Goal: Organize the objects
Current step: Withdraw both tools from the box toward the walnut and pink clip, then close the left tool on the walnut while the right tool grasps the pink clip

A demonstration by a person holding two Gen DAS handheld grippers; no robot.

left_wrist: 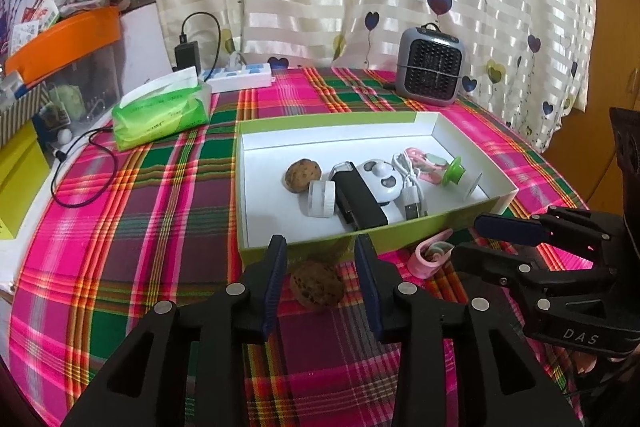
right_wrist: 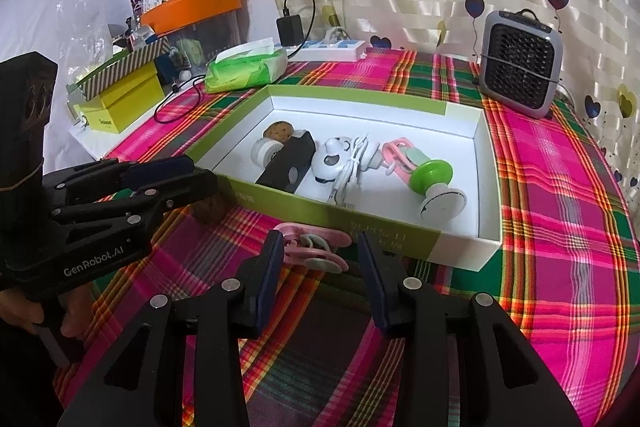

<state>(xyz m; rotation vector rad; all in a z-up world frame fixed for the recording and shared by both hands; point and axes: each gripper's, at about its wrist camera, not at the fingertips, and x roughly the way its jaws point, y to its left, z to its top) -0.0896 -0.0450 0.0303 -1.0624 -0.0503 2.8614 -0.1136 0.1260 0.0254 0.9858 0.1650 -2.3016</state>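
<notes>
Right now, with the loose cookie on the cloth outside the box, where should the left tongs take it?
Grip the cookie across its rounded edges, coming down from above and the near side. It lies flat on the tablecloth, and the open left tongs already straddle it without touching.

"DAS" on right gripper (left_wrist: 476,235), "GenRobot.AI" on left gripper (right_wrist: 200,171)

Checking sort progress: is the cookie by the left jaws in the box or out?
Out. The cookie lies on the tablecloth outside the box wall, between open jaws.
</notes>
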